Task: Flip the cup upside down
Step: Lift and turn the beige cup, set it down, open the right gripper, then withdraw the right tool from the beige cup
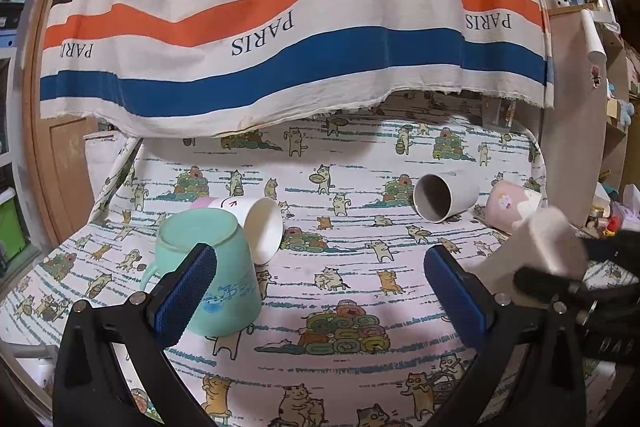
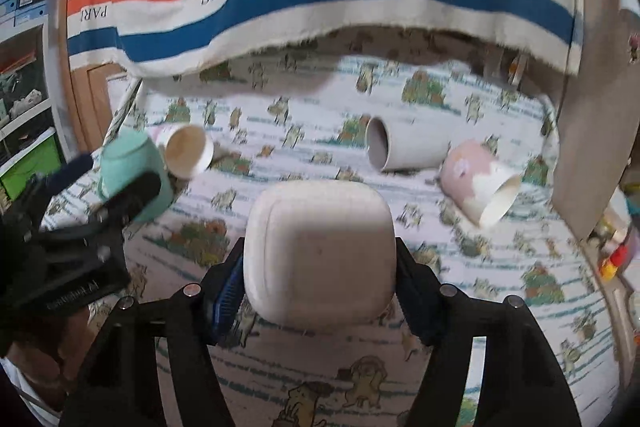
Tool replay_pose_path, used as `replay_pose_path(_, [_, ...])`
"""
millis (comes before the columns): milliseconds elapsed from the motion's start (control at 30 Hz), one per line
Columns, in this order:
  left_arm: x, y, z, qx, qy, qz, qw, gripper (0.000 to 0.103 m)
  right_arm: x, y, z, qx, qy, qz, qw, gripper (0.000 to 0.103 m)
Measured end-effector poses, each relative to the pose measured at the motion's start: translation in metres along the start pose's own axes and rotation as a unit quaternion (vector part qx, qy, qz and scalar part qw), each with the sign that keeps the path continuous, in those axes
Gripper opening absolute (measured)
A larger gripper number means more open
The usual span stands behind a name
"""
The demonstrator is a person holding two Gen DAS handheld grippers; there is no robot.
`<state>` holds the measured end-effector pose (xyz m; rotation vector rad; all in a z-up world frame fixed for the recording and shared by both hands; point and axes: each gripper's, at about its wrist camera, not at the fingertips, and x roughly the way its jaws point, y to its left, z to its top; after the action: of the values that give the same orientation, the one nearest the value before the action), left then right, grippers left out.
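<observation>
Left to right, on the worktop (image 1: 360, 291) with its cat-print cloth: a mint mug (image 1: 208, 267) stood upside down, base up, handle to its left. Left hand-held gripper (image 1: 320, 291) was just beside it with jaws wide apart, nothing between them; its left pad (image 1: 184, 291) sat in front of the mug wall, contact unclear. A white paper cup (image 1: 262, 227) lay on its side touching the mug's right, mouth facing the camera. Further right a grey cup (image 1: 444, 197) lay on its side, mouth toward the left. Beside it a pink-and-white cup (image 2: 476, 183) lay on its side, mouth to the lower right. Right hand-held gripper (image 2: 320, 287) was clamped on a white cup (image 2: 320, 251), its flat base toward the camera, raised over the cloth; right view blurred. Striped curtain (image 1: 280, 27) hung behind.
</observation>
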<state>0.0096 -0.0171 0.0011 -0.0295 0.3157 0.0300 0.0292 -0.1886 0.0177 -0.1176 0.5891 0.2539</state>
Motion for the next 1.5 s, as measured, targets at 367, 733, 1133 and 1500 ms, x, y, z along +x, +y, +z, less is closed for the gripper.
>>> replay_pose_path(367, [0.000,0.003,0.000,-0.008,0.000,0.004,1.0000,0.103,-0.001,0.007,0.022,-0.009,-0.016,0.015,1.000,0.068])
replay_pose_path(733, [0.004,0.015,-0.002,-0.033,0.008,0.010,0.9994,0.103,0.027,0.007,0.010,0.002,0.024,0.034,0.999,0.069])
replay_pose_path(1133, [0.001,0.009,-0.001,-0.013,0.000,0.010,0.9999,0.103,0.013,0.001,0.015,0.003,-0.007,0.028,1.000,0.071])
replay_pose_path(1500, [0.000,0.006,-0.001,-0.010,-0.003,0.009,0.9999,0.103,-0.021,-0.025,0.014,0.041,-0.074,0.006,0.996,0.087])
